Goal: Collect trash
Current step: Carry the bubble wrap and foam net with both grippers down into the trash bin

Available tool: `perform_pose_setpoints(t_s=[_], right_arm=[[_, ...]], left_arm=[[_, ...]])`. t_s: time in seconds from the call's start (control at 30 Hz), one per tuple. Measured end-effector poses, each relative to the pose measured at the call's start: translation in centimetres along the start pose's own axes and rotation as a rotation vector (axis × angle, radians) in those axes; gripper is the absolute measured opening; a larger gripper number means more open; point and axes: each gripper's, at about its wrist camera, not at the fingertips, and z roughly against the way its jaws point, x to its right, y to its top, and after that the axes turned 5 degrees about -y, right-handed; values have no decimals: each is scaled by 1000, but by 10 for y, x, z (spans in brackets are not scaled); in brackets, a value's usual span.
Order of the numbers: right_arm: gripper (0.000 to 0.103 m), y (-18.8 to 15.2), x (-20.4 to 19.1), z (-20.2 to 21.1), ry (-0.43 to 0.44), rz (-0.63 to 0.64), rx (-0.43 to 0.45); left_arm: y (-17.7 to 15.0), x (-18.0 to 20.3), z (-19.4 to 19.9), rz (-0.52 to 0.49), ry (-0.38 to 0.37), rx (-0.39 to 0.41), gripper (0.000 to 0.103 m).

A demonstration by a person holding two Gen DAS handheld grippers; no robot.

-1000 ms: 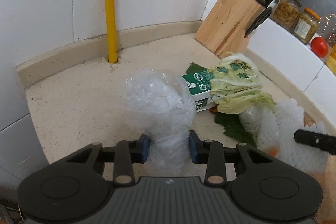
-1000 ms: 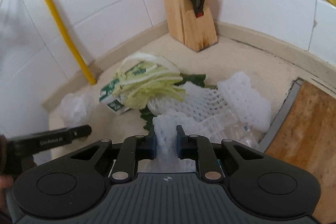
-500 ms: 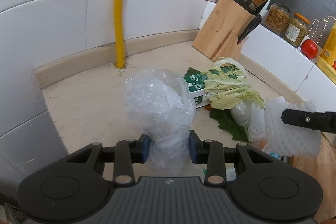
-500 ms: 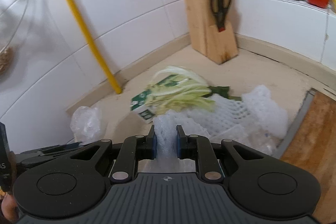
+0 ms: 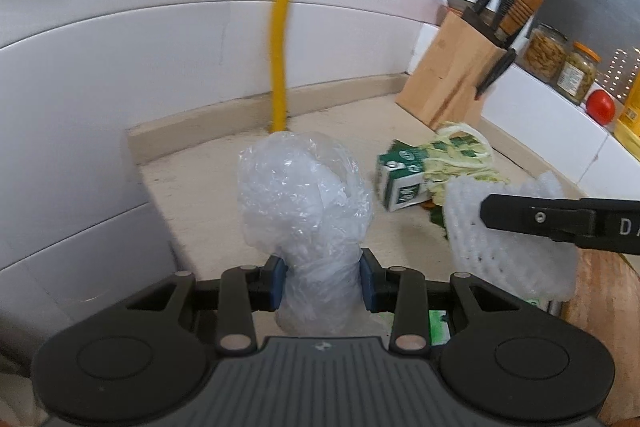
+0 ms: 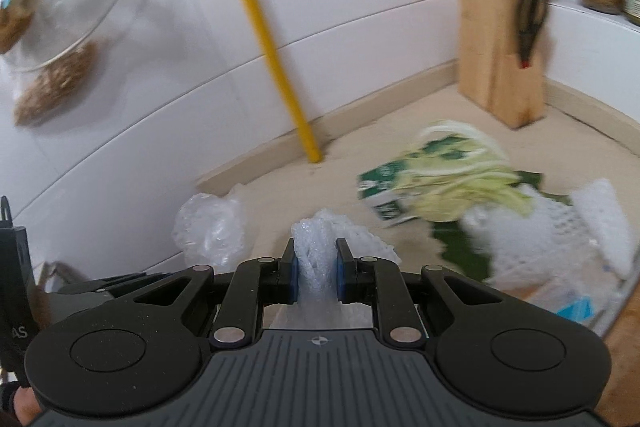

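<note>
My left gripper is shut on a crumpled clear plastic bag, held up off the beige counter. My right gripper is shut on a piece of white foam net; in the left wrist view that foam net hangs from the right gripper's dark finger at the right. On the counter behind lie a green and white carton with cabbage leaves draped over it. More white foam net lies beside them, and the plastic bag shows at the left of the right wrist view.
A yellow pipe rises from the counter against the white tiled wall. A wooden knife block stands in the corner, with jars and a tomato on the ledge. A wooden board lies at the right.
Both grippers have lifted and pulled back from the pile, each keeping its load. The carton and cabbage now look farther away, and the foam net has come away from the heap.
</note>
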Motion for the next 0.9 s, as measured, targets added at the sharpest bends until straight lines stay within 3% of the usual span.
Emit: perform_pose_setpoints(t_s=[0.5, 0.9], right_arm=[[22, -12, -99, -47, 182, 144, -91], [22, -33, -163, -79, 243, 230, -197]], left_arm=[[-26, -79, 51, 141, 175, 39, 32], [-52, -130, 74, 229, 278, 17, 32]])
